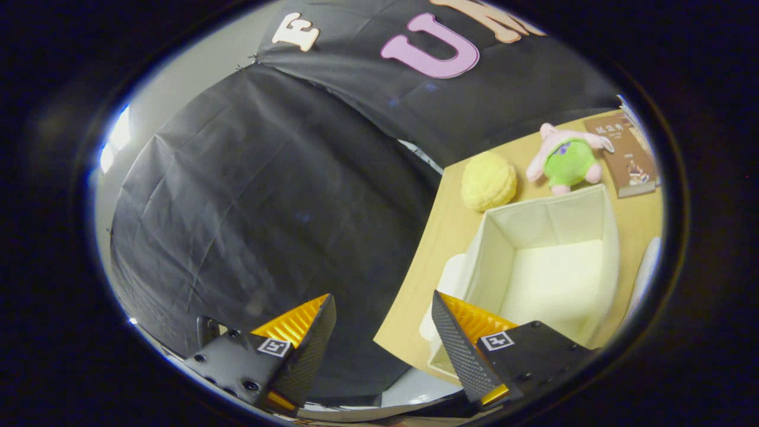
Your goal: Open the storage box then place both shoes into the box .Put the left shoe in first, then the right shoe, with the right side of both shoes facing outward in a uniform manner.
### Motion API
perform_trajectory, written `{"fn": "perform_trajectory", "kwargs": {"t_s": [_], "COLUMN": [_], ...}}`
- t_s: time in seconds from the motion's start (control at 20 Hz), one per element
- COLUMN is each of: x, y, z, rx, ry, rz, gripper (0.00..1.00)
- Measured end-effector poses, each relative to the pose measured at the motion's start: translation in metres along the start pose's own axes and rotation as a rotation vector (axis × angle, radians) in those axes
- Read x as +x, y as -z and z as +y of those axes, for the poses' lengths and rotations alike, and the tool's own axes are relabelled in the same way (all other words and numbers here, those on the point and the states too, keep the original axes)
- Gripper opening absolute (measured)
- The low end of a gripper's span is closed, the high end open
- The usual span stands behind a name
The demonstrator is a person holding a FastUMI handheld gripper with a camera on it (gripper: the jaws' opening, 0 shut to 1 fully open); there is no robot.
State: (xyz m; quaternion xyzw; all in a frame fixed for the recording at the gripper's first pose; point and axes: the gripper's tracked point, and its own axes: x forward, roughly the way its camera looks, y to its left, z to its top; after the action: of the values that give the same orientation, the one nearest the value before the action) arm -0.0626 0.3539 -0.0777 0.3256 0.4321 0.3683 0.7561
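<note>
A cream fabric storage box (551, 249) stands open on the wooden table (433, 249), its inside bare. It lies ahead of the right finger (459, 344) and partly behind it. My gripper (382, 308) is open, with nothing between the fingers; the gap between them looks past the table's corner onto black cloth. A pale rounded shape (447, 279) peeks out beside the box's near wall; I cannot tell what it is. A white curved edge (646, 273) shows on the box's far right side.
Beyond the box on the table lie a yellow knitted ball (489, 181), a pink plush toy in green (569, 160) and a brown book (628, 154). The black cloth wall (267, 196) hangs left of the table's edge.
</note>
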Motion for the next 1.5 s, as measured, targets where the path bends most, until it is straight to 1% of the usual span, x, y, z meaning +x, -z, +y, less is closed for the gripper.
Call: {"fn": "perform_trajectory", "kwargs": {"t_s": [0.1,0.35,0.55,0.7,0.9,1.15,1.3,1.5], "x": [-0.022,-0.084,-0.135,-0.166,-0.193,-0.202,-0.203,-0.2], "y": [-0.013,-0.035,-0.049,-0.05,-0.037,-0.009,0.007,0.026], "z": [-0.019,-0.078,-0.134,-0.174,-0.23,-0.297,-0.328,-0.36], "rx": [-0.029,-0.093,-0.172,-0.214,-0.26,-0.316,-0.356,-0.381], "ry": [0.034,0.164,0.302,0.393,0.497,0.579,0.612,0.623], "rz": [-0.05,-0.137,-0.201,-0.208,-0.163,-0.042,0.048,0.16], "gripper": [1.0,1.0,1.0,1.0,1.0,1.0,1.0,1.0]}}
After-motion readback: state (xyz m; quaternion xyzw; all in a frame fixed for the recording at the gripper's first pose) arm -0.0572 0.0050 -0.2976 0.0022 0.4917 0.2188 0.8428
